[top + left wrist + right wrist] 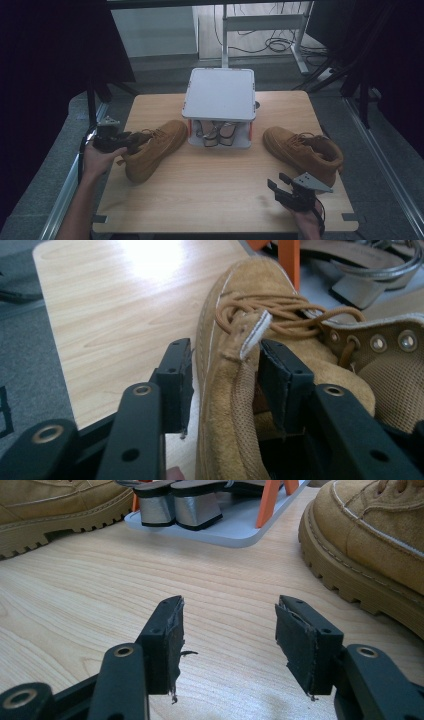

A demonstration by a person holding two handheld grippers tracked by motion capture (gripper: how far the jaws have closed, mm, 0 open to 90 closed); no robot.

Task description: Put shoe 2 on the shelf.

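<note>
At the left of the high view, the left gripper (131, 141) straddles the back collar of the tan suede lace-up boot (152, 148) lying on the pale wooden bench (210, 185), likely to lift it by the heel. Its fingers (172, 385) stand half apart around the padded collar, one seemingly not yet touching. The right gripper (278, 183), lower right, hovers with empty fingers spread.

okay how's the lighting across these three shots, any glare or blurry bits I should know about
High view: dim overall, dark at both sides, the tan suede boots soft in detail. Left gripper view: a blown-out glare patch on the light wooden tabletop; the near black jaws look soft. Right gripper view: evenly lit, the silver block-heeled sandals slightly soft at the top.
</note>
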